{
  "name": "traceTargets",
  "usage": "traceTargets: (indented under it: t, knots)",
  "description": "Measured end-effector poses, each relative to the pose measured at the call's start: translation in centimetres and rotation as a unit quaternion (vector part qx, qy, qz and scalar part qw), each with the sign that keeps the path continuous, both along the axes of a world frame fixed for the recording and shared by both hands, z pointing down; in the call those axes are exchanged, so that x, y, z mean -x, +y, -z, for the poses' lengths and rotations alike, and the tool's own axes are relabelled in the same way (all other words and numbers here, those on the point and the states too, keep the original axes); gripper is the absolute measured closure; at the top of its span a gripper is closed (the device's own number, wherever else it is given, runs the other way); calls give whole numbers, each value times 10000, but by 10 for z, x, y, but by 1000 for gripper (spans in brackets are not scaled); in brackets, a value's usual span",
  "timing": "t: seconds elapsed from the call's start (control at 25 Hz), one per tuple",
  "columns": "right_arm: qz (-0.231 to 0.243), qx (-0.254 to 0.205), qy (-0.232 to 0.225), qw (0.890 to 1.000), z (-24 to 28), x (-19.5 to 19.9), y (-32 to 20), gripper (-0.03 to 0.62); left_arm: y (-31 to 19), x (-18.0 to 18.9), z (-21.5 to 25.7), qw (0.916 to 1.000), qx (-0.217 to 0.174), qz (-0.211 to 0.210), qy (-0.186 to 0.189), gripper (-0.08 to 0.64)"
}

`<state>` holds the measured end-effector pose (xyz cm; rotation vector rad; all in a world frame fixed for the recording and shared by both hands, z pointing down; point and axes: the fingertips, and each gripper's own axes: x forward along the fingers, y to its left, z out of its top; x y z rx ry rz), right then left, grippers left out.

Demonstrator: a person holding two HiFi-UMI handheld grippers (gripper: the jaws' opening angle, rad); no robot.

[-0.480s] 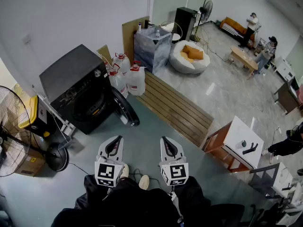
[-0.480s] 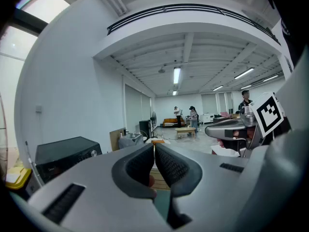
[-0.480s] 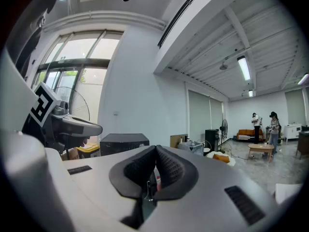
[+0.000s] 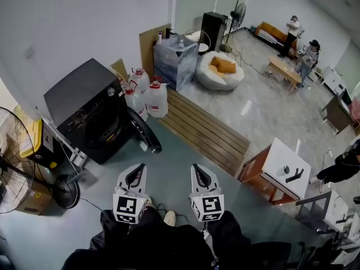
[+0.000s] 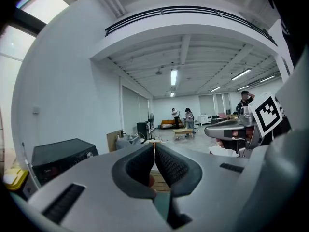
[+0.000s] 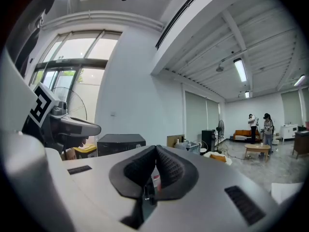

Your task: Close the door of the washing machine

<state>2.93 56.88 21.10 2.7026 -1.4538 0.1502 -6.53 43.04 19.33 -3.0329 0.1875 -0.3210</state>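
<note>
The washer stood against the wall. Its round door hung wide open from the side of the washer's front nearest the bottles, jutting out edge-on toward the person. The bottles sat just beside the washer, behind the open door, and a fan stood off the washer's other side. The left gripper and right gripper were held side by side and roughly level, well short of the washer, and neither touched the door. Each had its jaws pressed together with nothing between them.

The step in hand looked like the approach, with the door not yet reached. Jaws kept together would probably serve as a blunt pusher, so no grip seemed needed. The right gripper sat nearer the door's outer face, the one turned away from the washer's opening, so it seemed the better choice. The contact should land near the door's free edge, far from the hinge, where a light push turns it most easily. The push would then need to follow the door's arc toward the washer's front and end firmly enough to latch. The likely slips were skidding off the rounded face and knocking the bottles.
</note>
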Motion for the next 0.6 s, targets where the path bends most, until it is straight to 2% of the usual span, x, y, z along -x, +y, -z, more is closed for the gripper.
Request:
traceTargets:
  t: [0.28, 0.6]
  knots:
    - [-43, -21, -60, 10000, -6, -21, -9, 575, -10, -23, -8, 10000, -20, -46, -86, 531]
    - [-104, 60, -144, 9998, -14, -82, -40, 575, -47, -88, -13, 9999, 58, -77, -132, 531]
